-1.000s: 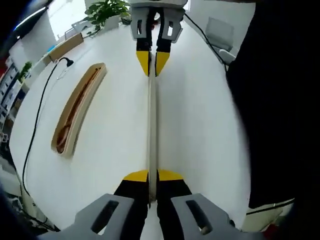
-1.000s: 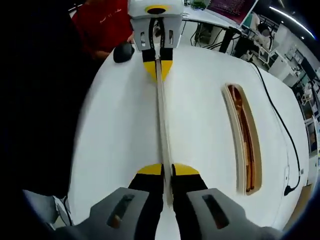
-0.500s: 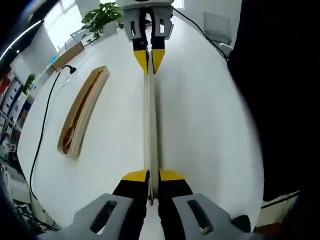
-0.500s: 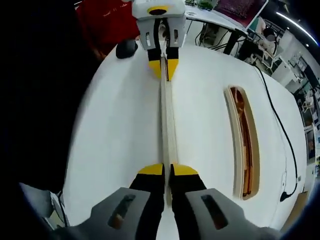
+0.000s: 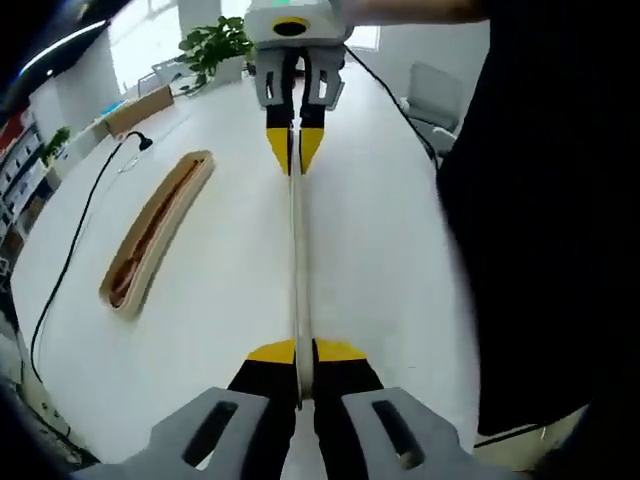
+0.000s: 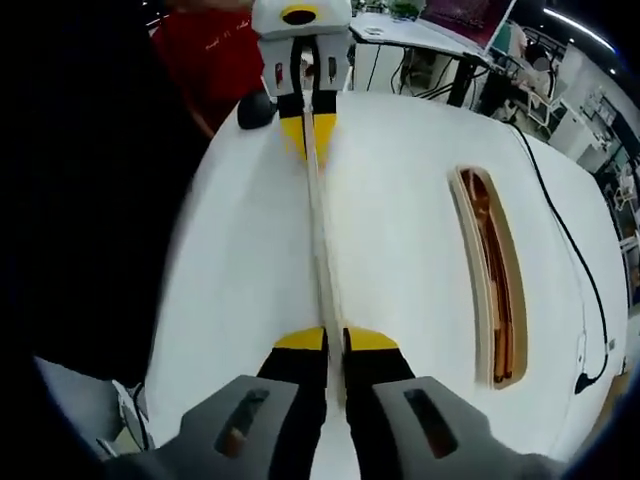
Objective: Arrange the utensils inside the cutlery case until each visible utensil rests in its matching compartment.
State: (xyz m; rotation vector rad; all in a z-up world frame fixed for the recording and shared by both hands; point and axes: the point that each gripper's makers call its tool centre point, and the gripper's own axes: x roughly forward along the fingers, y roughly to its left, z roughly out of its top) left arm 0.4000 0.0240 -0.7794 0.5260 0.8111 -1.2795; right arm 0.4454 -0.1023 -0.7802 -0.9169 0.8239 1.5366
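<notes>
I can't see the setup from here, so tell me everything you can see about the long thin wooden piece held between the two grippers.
The long wooden piece is pale, thin and flat, seen edge-on. It runs straight between the two grippers above the white table. The left gripper is clamped on one end and the right gripper on the other. What exactly it is cannot be told. The wooden cutlery case lies apart from it on the table.

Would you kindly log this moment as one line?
left gripper: shut on thin pale wooden lid | right gripper: shut on its other end | open wooden cutlery case: on white table, apart
</notes>
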